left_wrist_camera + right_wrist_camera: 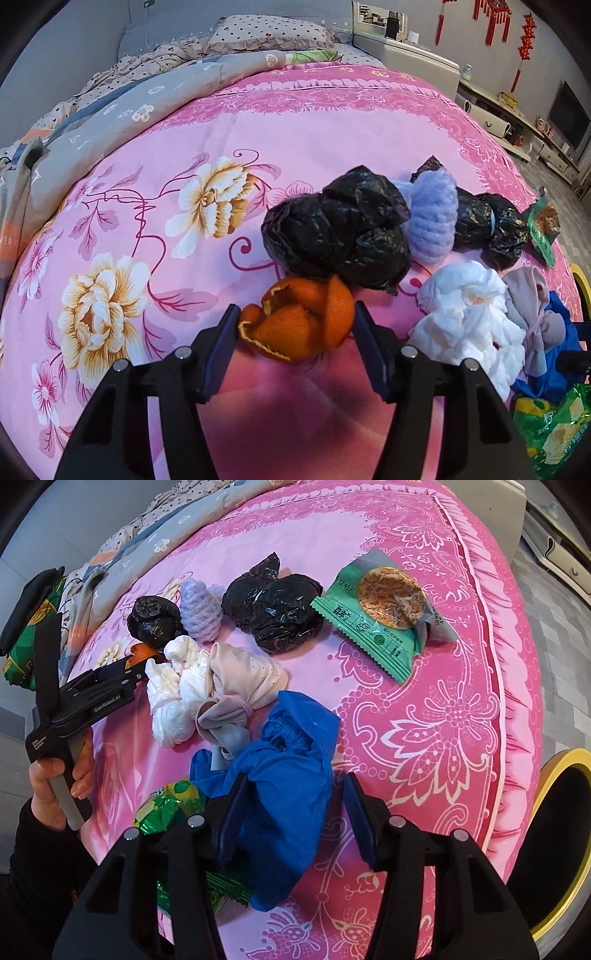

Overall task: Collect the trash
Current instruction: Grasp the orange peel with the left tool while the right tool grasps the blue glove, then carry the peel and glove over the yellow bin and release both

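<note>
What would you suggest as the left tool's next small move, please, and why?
Probably close the left tool a little further on the orange peel. Both pads already flank the peel and seem to touch its edges, but the peel lies on the pink bedspread, so the grip looks unconfirmed before lifting.

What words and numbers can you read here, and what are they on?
"GenRobot.AI": on the left gripper, along its side.
"12:45 F": on the green snack packet, top edge.
Small white print on the gripper's handle: too small to read.
Chinese print on the lemon wrapper and the snack packet: too blurred.
</note>
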`<state>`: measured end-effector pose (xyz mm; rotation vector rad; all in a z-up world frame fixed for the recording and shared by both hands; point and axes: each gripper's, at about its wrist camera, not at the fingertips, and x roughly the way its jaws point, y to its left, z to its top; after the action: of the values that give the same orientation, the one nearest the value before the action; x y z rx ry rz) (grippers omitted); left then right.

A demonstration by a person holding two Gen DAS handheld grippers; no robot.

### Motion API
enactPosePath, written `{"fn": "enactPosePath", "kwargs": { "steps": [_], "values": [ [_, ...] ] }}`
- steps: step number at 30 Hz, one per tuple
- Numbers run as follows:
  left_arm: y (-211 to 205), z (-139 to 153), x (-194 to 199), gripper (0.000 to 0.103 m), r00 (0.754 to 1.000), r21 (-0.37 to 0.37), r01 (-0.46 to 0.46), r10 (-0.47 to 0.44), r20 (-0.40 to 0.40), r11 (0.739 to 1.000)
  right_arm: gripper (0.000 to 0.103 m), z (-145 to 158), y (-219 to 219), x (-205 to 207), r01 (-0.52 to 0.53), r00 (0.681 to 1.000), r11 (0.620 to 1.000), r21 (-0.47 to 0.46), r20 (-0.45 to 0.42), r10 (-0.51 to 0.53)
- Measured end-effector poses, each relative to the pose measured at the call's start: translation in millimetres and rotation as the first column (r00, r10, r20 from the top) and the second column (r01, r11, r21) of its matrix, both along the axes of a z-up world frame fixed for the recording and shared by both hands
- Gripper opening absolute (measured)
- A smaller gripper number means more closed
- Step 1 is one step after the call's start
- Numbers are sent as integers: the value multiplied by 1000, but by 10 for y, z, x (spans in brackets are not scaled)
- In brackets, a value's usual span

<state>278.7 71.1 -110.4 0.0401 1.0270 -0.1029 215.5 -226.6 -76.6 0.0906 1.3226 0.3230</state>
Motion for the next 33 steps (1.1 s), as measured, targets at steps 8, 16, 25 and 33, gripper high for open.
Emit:
{"fn": "enactPosePath", "kwargs": {
  "steps": [8,16,25,33],
  "values": [
    [3,65,-43,40,1000,-6,4,-4,26,1000,22,2,120,-8,-24,1000,1000,8,2,24],
    [137,228,-244,39,999,-19,-10,11,30,1000,15,236,63,-168,-22,998,998,56,53,19],
    [278,487,-625,39,998,-20,-30,31,49,999,15,542,-68,-401,-11,995,996,87,100,3],
    [202,649,-906,39,998,-35,-22,24,52,999,15,680,-279,-574,33,992,994,103,119,-45]
  ]
}}
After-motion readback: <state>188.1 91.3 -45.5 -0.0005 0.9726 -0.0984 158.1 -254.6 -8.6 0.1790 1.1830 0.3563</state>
